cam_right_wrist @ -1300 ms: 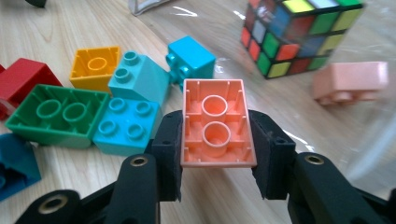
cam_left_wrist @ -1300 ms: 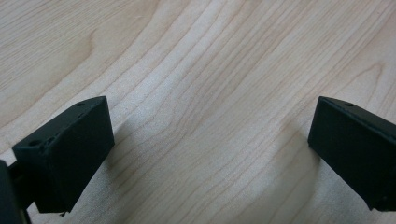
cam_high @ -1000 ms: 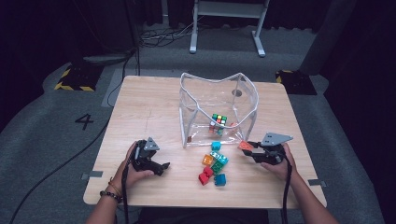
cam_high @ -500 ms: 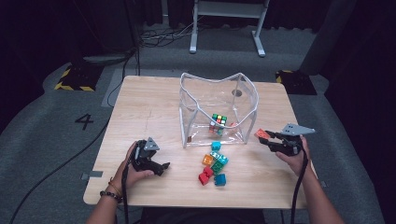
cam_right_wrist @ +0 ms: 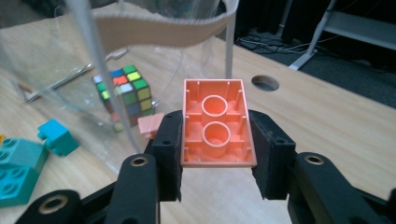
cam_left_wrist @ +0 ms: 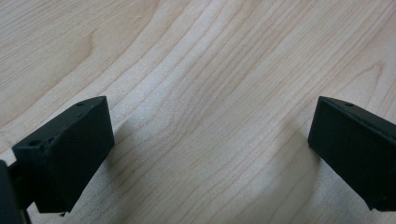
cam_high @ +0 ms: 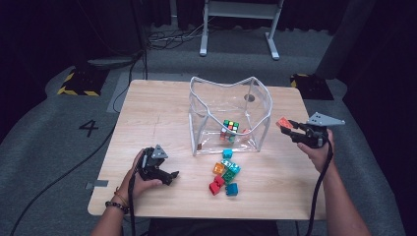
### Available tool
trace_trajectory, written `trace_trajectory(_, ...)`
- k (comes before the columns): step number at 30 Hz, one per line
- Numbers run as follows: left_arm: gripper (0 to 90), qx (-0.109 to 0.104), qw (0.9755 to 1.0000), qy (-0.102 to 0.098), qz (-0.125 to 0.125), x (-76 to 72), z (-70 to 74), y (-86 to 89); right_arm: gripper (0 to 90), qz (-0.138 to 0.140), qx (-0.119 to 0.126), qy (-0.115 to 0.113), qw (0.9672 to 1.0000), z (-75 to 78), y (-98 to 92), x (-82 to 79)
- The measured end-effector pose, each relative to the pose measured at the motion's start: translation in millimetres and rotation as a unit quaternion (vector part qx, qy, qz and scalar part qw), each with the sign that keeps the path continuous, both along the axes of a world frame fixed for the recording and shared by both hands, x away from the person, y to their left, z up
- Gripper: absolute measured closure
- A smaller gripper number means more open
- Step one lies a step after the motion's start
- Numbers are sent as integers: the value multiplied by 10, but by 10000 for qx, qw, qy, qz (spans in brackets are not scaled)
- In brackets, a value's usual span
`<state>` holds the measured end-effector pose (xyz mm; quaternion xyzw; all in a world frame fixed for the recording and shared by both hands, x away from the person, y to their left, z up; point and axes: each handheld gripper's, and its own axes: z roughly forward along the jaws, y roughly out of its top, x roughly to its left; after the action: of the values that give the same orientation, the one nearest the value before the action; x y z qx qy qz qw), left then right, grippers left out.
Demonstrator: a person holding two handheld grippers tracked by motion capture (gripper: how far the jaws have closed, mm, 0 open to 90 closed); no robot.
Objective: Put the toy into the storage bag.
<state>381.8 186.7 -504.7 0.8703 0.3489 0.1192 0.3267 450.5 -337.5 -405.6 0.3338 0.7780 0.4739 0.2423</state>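
An orange two-stud building brick (cam_right_wrist: 217, 123) is clamped between the jaws of the right gripper (cam_high: 295, 132), its hollow underside turned toward that gripper's camera. In the high view the brick (cam_high: 283, 123) is held above the table (cam_high: 162, 105), just beside the right wall of the clear plastic bag (cam_high: 228, 115) and about level with its rim. The bag stands open at the middle of the table. Inside it a colour-puzzle cube (cam_high: 229, 127) is seen, with a small pink piece (cam_right_wrist: 150, 125) lying near it behind the clear wall; whether further pieces lie inside cannot be told.

The work is judged to be the loading of loose bricks into the bag, and it is partly done. One brick is in hand and not yet over the opening. In front of the bag a cluster of bricks (cam_high: 225, 176) is left on the table: a teal one nearest the bag, then orange, green, red and blue ones close together. All of these are yet to be picked up.

The left gripper (cam_high: 162, 173) is rested on the table at the near left, well apart from the bricks. Its jaws are held wide, with nothing but bare wood between them.
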Motion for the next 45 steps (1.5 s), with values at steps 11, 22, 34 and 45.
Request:
trace_trajectory(11, 2, -14, 10000, -10, 15, 4, -2, -4, 591, 13, 65, -283, 9996, 424, 80, 150)
trace_trajectory(22, 3, -4, 10000, -4, 5, 3, -1, -4, 591, -25, 97, -455, 9989, 724, 73, 241)
trace_trajectory(34, 4, -22, 10000, -7, 33, -4, -5, -8, 591, 153, 23, -594, 9981, 990, 226, 325)
trace_trajectory(45, 4, -19, 10000, 0, 41, -9, -4, -7, 591, 389, -50, -641, 9972, 1133, 444, 429)
